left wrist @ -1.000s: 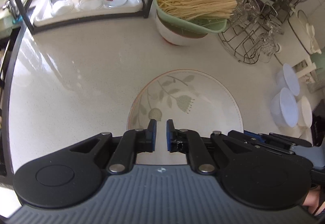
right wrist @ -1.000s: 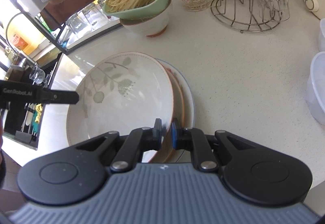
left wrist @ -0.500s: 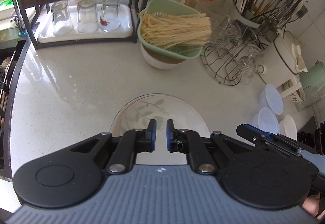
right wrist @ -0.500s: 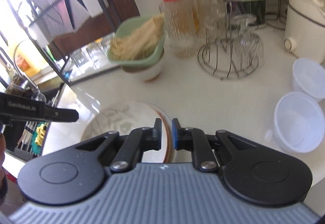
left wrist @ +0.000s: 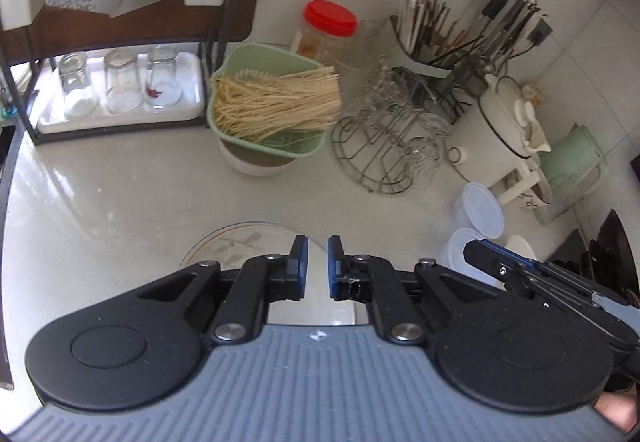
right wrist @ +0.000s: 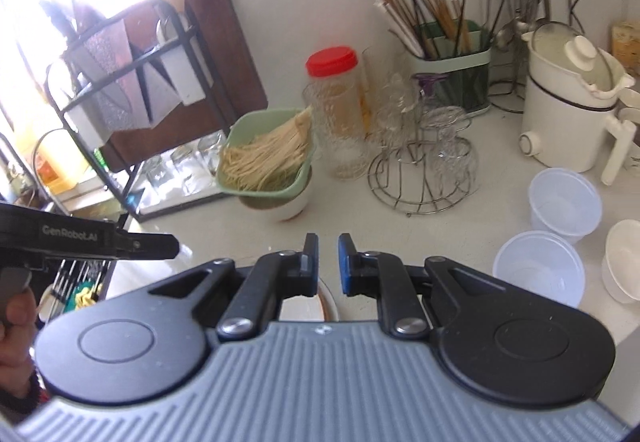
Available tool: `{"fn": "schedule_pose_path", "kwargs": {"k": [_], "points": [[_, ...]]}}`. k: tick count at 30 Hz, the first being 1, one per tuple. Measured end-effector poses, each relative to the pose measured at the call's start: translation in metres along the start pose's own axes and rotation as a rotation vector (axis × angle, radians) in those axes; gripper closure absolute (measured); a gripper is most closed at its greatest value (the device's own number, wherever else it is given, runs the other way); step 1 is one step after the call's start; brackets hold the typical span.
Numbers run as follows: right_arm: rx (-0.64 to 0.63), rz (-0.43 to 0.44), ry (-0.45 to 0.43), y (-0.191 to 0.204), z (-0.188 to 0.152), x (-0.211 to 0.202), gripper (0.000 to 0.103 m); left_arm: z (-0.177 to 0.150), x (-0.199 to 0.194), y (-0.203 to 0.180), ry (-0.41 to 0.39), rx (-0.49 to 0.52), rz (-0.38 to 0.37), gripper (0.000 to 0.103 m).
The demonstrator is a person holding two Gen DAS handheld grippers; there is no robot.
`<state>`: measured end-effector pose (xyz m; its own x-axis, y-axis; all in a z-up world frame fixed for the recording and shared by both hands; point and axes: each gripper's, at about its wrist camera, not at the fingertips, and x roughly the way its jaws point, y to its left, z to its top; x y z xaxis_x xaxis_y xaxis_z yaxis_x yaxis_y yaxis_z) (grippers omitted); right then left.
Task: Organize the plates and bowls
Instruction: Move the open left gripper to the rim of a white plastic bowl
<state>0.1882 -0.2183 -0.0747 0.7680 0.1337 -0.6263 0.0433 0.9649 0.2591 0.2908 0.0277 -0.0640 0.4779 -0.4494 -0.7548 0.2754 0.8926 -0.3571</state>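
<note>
- Two black claws with blue pads are showing: the left claw (left wrist: 314,266) and the right claw (right wrist: 328,264), each with its jaws drawn nearly together and nothing gripped between them.
- One stack of round cream ceramic plates with a leaf pattern (left wrist: 240,242) is lying flat on the pale speckled surface (left wrist: 120,193); how many plates it holds cannot be told. Being round, it is pointing no particular way.
- The stack is sitting below and just beyond the left claw's tips, mostly hidden by the claw's body; in the right wrist view only a sliver of rim (right wrist: 326,300) is peeking out beneath the right claw.
- Two clear round plastic tubs (right wrist: 538,268) and one small white bowl (right wrist: 622,262) are standing to the right of the right claw, well apart from the plates.
- One green square colander of pale dry noodles (left wrist: 272,109) is resting on one white bowl (left wrist: 256,163), farther back.
- Three upturned clear glasses (left wrist: 120,85) are standing in one white tray (left wrist: 192,109) under a black rack.
</note>
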Motion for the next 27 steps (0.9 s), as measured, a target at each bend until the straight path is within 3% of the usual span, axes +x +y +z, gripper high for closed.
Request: {"fn": "schedule_pose_path", "kwargs": {"k": [8,14,27], "points": [[0.049,-0.091,-0.025,-0.006,0.0,-0.009,0.089,0.009,0.014,-0.005,0.022,0.048,-0.061,0.093],[0.065,-0.103,-0.051,-0.018,0.0,-0.011,0.089,0.012,0.032,-0.025,0.031,0.103,-0.052,0.093],[0.044,-0.142,-0.024,-0.105,0.013,-0.008,0.089,0.016,0.088,-0.111,0.073,0.092,-0.087,0.093]]}}
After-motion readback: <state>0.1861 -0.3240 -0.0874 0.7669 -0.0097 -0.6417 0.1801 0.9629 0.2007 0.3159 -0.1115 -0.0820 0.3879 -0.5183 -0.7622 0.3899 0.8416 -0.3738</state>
